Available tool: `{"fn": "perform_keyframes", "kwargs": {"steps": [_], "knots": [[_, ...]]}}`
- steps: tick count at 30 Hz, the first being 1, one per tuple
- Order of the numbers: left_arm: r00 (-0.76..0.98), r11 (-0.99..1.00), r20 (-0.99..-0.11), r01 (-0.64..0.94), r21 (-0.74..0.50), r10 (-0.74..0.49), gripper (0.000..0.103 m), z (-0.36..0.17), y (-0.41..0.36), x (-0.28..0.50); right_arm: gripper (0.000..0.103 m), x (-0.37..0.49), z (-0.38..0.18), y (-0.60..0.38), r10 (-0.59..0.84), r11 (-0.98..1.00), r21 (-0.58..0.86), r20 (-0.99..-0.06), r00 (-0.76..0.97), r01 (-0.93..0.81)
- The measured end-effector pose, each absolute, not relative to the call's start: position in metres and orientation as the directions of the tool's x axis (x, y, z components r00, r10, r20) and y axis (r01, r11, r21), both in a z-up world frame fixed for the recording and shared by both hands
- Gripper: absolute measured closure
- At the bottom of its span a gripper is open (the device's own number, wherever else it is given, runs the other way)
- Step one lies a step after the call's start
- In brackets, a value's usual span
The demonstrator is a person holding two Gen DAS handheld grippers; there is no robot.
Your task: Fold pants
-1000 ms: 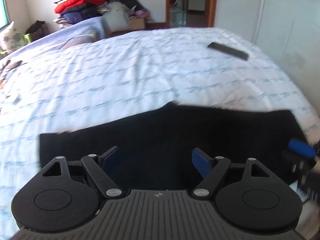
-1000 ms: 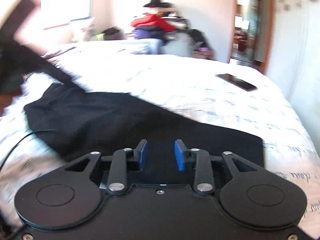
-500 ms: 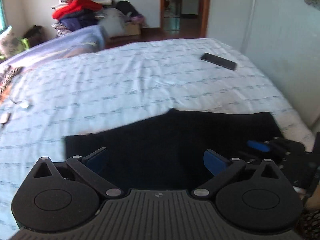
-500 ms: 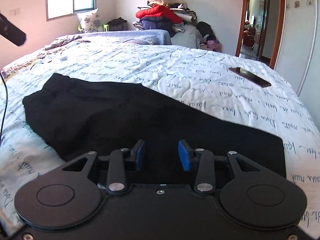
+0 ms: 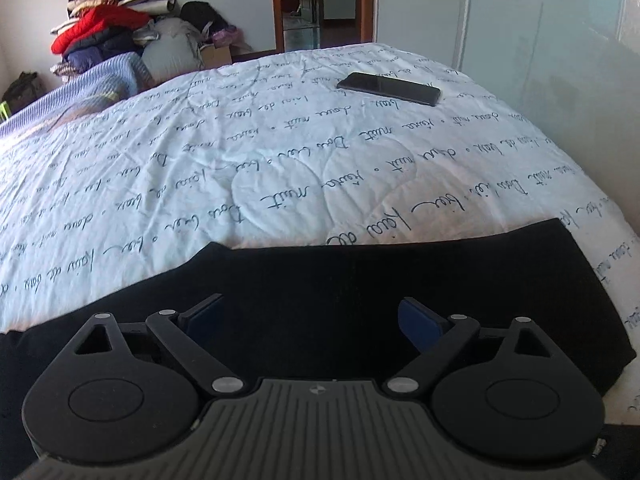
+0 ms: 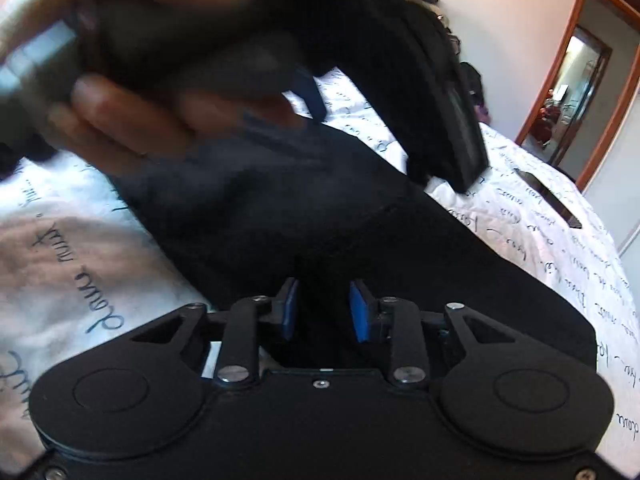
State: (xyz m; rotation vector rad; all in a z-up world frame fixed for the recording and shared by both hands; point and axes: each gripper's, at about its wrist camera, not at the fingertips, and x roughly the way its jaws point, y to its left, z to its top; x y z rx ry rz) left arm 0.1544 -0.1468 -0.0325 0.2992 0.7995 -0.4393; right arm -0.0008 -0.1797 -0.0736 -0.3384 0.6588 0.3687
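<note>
Pants, black and laid flat, fill the near strip of the bed in the left wrist view, closer and larger than half a second ago. The left gripper has dropped low over them, jaws wide apart with only flat cloth beneath, and they are starting to close. A phone lies far up the bed, well apart from the work.

In the right wrist view the frame has rolled, so the bed now tilts. The right gripper sits over the pants, its jaws narrower than before and closing; dark cloth shows between the pads, but whether they press it I cannot tell. A hand with the other tool has swept in above, blurred. Both tools seem set for the next fold's grab.
</note>
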Motion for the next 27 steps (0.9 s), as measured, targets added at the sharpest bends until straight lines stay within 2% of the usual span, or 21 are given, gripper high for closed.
{"fn": "perform_keyframes", "kwargs": {"steps": [3,5,7,11,13,16,19,22,27], "knots": [[0.638,0.858,-0.741,0.484,0.173,-0.211,0.013,-0.042,-0.164,0.157,0.074,-0.007,-0.064,-0.191,0.226,0.886,-0.177,-0.643,0.732,-0.429],[0.638,0.847,-0.727,0.509,0.151,-0.254,0.012,-0.041,-0.167,0.151,0.074,-0.013,-0.05,-0.215,0.197,0.924,-0.146,-0.611,0.767,-0.354],[0.629,0.837,-0.715,0.536,0.115,-0.304,0.011,-0.04,-0.17,0.146,0.074,-0.013,-0.042,-0.247,0.106,0.964,-0.137,-0.593,0.798,-0.23],[0.582,0.84,-0.759,0.535,0.087,-0.292,0.012,-0.061,-0.185,0.144,0.074,-0.008,-0.06,-0.299,-0.034,0.993,-0.108,-0.673,0.739,-0.053],[0.575,0.841,-0.766,0.534,0.084,-0.288,0.009,-0.071,-0.185,0.141,0.075,-0.016,-0.068,-0.308,-0.039,0.99,-0.125,-0.698,0.715,-0.069],[0.59,0.841,-0.752,0.534,0.092,-0.293,0.011,-0.065,-0.18,0.135,0.074,-0.029,-0.057,-0.323,-0.023,0.994,-0.09,-0.703,0.711,-0.057],[0.629,0.84,-0.713,0.532,0.107,-0.308,0.01,-0.054,-0.182,0.133,0.074,-0.027,-0.042,-0.34,-0.037,0.999,-0.049,-0.652,0.757,0.006],[0.624,0.839,-0.716,0.536,0.098,-0.315,0.01,-0.052,-0.195,0.141,0.074,0.001,-0.04,-0.345,-0.05,0.997,-0.077,-0.615,0.787,0.003],[0.592,0.857,-0.748,0.512,0.061,-0.3,0.007,-0.069,-0.205,0.159,0.074,0.051,-0.058,-0.356,-0.019,0.997,-0.068,-0.657,0.754,-0.035]]}}
